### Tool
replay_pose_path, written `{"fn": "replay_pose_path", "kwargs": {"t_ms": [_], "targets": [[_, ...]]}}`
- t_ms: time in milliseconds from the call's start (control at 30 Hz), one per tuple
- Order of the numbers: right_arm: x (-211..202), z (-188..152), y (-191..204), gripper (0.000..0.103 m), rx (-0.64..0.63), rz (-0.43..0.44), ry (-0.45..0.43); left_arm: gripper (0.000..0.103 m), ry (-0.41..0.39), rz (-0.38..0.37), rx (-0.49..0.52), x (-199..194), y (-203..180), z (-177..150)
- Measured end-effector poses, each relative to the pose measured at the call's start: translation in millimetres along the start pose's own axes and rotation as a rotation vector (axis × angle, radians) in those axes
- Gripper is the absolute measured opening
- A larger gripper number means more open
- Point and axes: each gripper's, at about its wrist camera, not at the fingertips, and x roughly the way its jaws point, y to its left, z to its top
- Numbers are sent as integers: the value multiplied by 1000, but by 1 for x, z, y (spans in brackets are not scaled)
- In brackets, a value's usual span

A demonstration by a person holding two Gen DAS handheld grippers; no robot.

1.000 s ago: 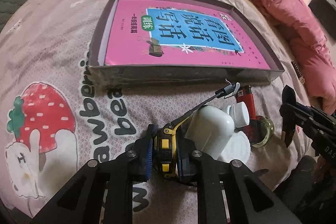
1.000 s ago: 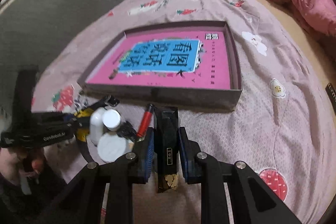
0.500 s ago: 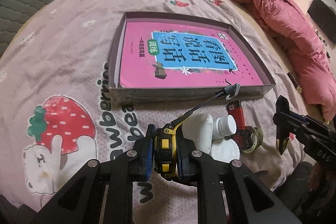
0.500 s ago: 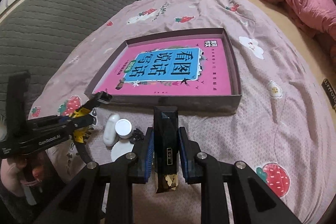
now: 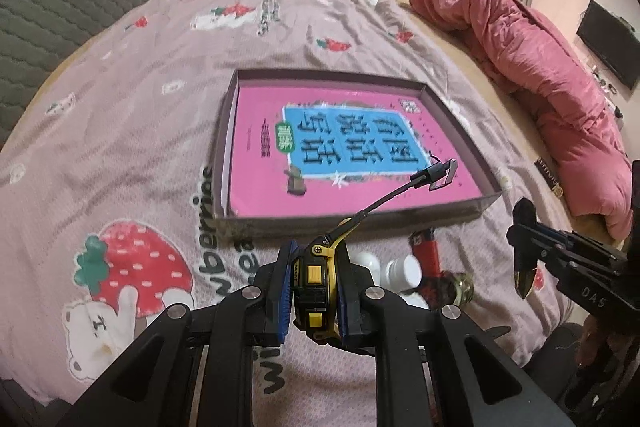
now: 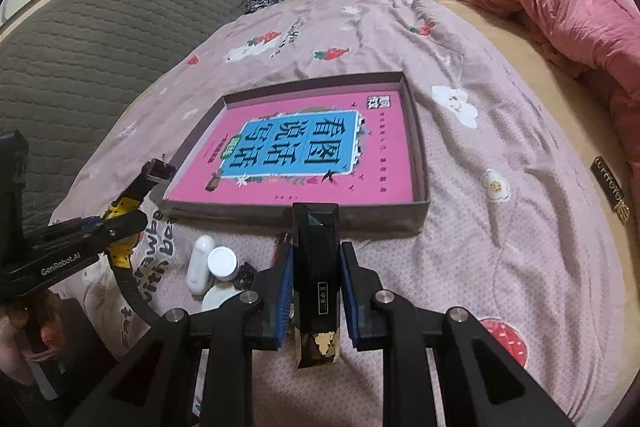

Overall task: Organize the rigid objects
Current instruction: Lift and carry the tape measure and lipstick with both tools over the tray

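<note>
My left gripper (image 5: 314, 267) is shut on a yellow and black wristwatch (image 5: 316, 281), held above the bed; its black strap (image 5: 384, 201) arches toward the box. In the right wrist view the left gripper (image 6: 120, 223) sits at the left with the watch (image 6: 122, 211). My right gripper (image 6: 316, 267) is shut on a black faceted case (image 6: 316, 247) with a gold end. It hangs in front of the shallow grey box (image 6: 300, 211), which holds a pink book (image 6: 304, 155). The box (image 5: 360, 223) lies straight ahead in the left wrist view, with the right gripper (image 5: 524, 251) at the right.
Loose items lie on the bedspread before the box: a white capsule case (image 6: 200, 263), a white capped bottle (image 6: 222, 263), a red lighter (image 5: 426, 251) and a small glass jar (image 5: 460, 287). A pink quilt (image 5: 540, 67) is bunched at the right; a grey padded headboard (image 6: 100, 47) runs along the left.
My left gripper has risen with the watch, away from the loose items on the bed. The right gripper has tipped up a little, still holding the black case.
</note>
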Motion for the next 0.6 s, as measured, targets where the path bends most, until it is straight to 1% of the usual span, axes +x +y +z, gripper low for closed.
{"fn": "replay_pose_path", "kwargs": {"t_ms": [300,367,467,567,600], "targets": [[-8,13,-2,22,20,-3,-37,18,-28,6,-10,-3,0,14],[-7,19,-2,22,19,-6,-46,18,-33,13,-15,-1,2,19],[-8,30,-3,22,25,0,-70,18,-43,19,-50,3,8,27],[-5,44,-6,22,57,32,-86,18,-56,28,-72,9,14,38],[-4,50,-6,22,58,30,-93,18,-56,31,-78,11,15,41]]}}
